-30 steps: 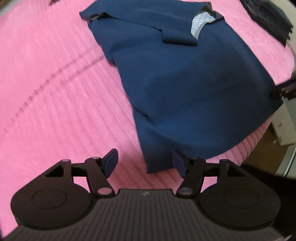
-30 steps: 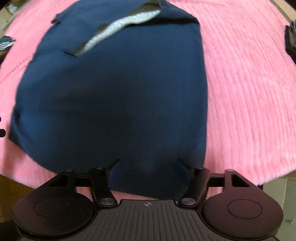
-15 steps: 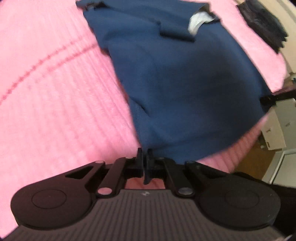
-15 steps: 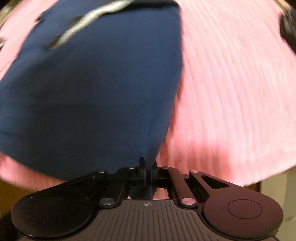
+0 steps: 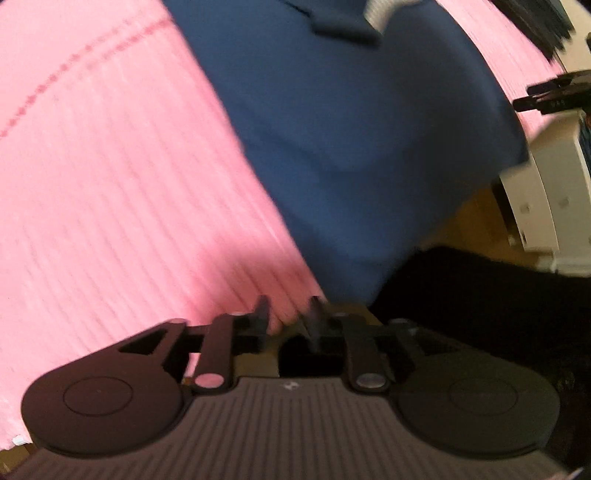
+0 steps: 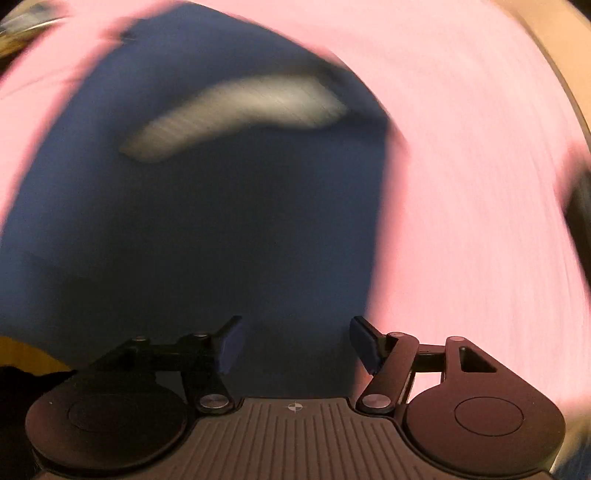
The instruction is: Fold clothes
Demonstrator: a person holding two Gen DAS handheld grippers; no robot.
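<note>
A navy blue garment [image 5: 351,122] lies on a pink ribbed blanket [image 5: 110,166], and its near corner hangs past the blanket's edge. A pale lining strip [image 6: 236,110] shows at its far end. My left gripper [image 5: 290,314] hovers over the blanket edge just below that corner. Its jaws are opening, a narrow gap apart, with nothing between them. My right gripper [image 6: 297,343] hangs over the garment [image 6: 221,229] near its right edge. Its jaws are opening wide and the pads [image 6: 364,345] are clear of the cloth beneath. The right wrist view is heavily blurred.
A dark folded garment [image 5: 535,26] lies at the blanket's far right corner. White furniture [image 5: 546,192] and wooden floor [image 5: 476,214] sit beyond the blanket edge. A black mass [image 5: 480,295] fills the lower right. The other gripper [image 5: 554,96] shows at the right.
Both grippers went from open to shut on the garment's near edge, and now stand open again with the cloth let go. Both views have lifted, and the right one has rolled.
</note>
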